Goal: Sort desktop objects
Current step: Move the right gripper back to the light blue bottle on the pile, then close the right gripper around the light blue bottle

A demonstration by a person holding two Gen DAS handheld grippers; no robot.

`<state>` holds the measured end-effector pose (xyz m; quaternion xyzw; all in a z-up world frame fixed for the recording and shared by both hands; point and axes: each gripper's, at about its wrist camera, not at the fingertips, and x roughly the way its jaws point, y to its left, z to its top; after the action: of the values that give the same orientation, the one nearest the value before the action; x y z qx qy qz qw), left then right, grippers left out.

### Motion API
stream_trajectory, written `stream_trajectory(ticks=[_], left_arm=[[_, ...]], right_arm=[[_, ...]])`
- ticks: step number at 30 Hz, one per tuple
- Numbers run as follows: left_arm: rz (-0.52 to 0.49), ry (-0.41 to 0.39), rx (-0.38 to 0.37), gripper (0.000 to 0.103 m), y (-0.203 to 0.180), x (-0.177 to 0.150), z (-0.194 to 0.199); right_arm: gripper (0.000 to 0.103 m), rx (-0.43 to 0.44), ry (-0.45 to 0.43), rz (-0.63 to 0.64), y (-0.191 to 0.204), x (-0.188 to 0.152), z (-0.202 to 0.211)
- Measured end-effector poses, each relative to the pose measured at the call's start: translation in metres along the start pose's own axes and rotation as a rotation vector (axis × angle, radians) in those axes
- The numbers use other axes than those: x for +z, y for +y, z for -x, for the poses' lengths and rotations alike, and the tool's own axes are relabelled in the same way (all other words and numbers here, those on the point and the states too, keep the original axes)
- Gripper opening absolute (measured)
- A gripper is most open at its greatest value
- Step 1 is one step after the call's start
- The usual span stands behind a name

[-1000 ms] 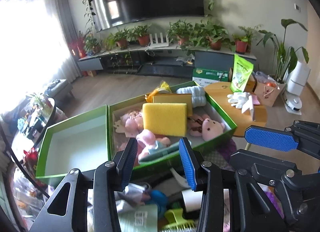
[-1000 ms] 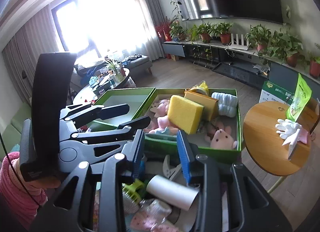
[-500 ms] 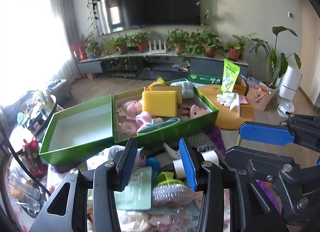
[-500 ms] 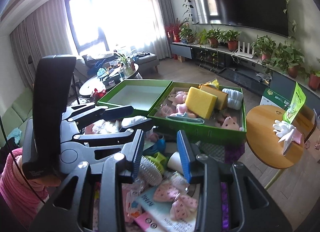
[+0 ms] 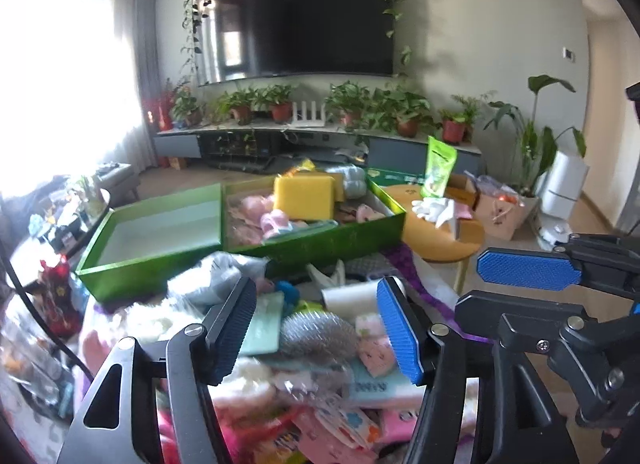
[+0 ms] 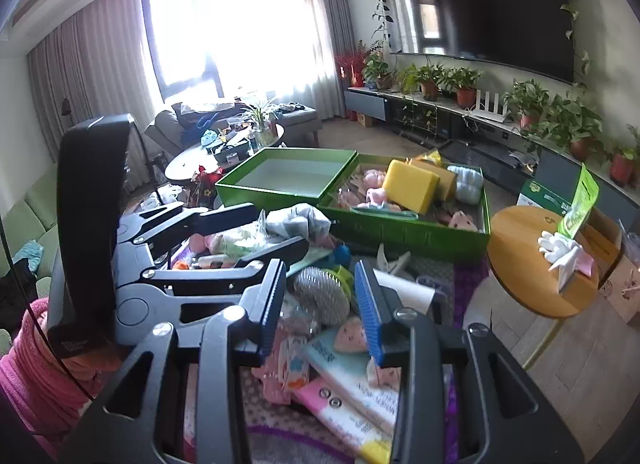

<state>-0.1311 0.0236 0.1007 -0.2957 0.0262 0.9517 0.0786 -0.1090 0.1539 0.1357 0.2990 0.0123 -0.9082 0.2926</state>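
- The left tongs (image 5: 318, 328) hover over a heap of small things, their blue-padded jaws opening, with nothing clamped between them.
- The right tongs (image 6: 320, 310) hover beside them with a narrow gap between the jaws; nothing is gripped there either.
- Below both tongs lies a silver wire scrubber (image 6: 322, 296), ringed by pink packets, a white paper roll (image 5: 352, 296) and a pale green card (image 5: 262, 322), all loose on the bench (image 6: 464, 276), which has a purple patterned cover.
- Farther along the bench stand two green boxes side by side and touching: the empty box (image 5: 156, 240) with a pale bottom, and the filled box (image 5: 352, 230) holding a yellow sponge (image 5: 304, 192), pink soft toys and a white rolled cloth.
- Just beside the bench is a round wooden side table (image 6: 520, 260) carrying white gloves (image 6: 554, 246) and a green pouch (image 6: 580, 202).
- Behind all this, a large dark television (image 5: 304, 12) hangs on the wall above a low cabinet lined with potted plants (image 5: 376, 104).
- Only the right wrist view shows the bright curtained window (image 6: 240, 20), a grey sofa, a cluttered coffee table (image 6: 224, 148) and a pink sleeve (image 6: 28, 364) at the lower left edge.
- Only the left wrist view shows the white appliance (image 5: 564, 188) and the tall leafy plant in the far right corner.
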Motion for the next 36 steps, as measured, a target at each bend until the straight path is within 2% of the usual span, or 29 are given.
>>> stream_trajectory(ticks=[12, 17, 24, 29, 32, 36], left_arm=[[0.031, 0.053, -0.108, 0.063, -0.019, -0.053, 0.006], [0.011, 0.068, -0.118, 0.063, -0.035, -0.074, 0.006], [0.032, 0.15, -0.192, 0.063, -0.053, -0.101, -0.002], [-0.01, 0.165, -0.186, 0.063, -0.063, -0.115, 0.0], [0.014, 0.187, -0.188, 0.063, -0.063, -0.122, -0.003], [0.028, 0.189, -0.156, 0.063, -0.059, -0.125, -0.005]], right_arm=[[0.036, 0.003, 0.055, -0.051, 0.008, -0.057, 0.01], [0.039, 0.008, 0.076, -0.104, 0.002, -0.08, 0.013], [0.039, -0.025, 0.126, -0.141, -0.006, -0.115, 0.013], [0.044, -0.031, 0.142, -0.169, -0.013, -0.139, 0.018], [0.044, -0.044, 0.157, -0.178, -0.02, -0.146, 0.017], [0.045, -0.081, 0.199, -0.196, -0.035, -0.162, 0.009]])
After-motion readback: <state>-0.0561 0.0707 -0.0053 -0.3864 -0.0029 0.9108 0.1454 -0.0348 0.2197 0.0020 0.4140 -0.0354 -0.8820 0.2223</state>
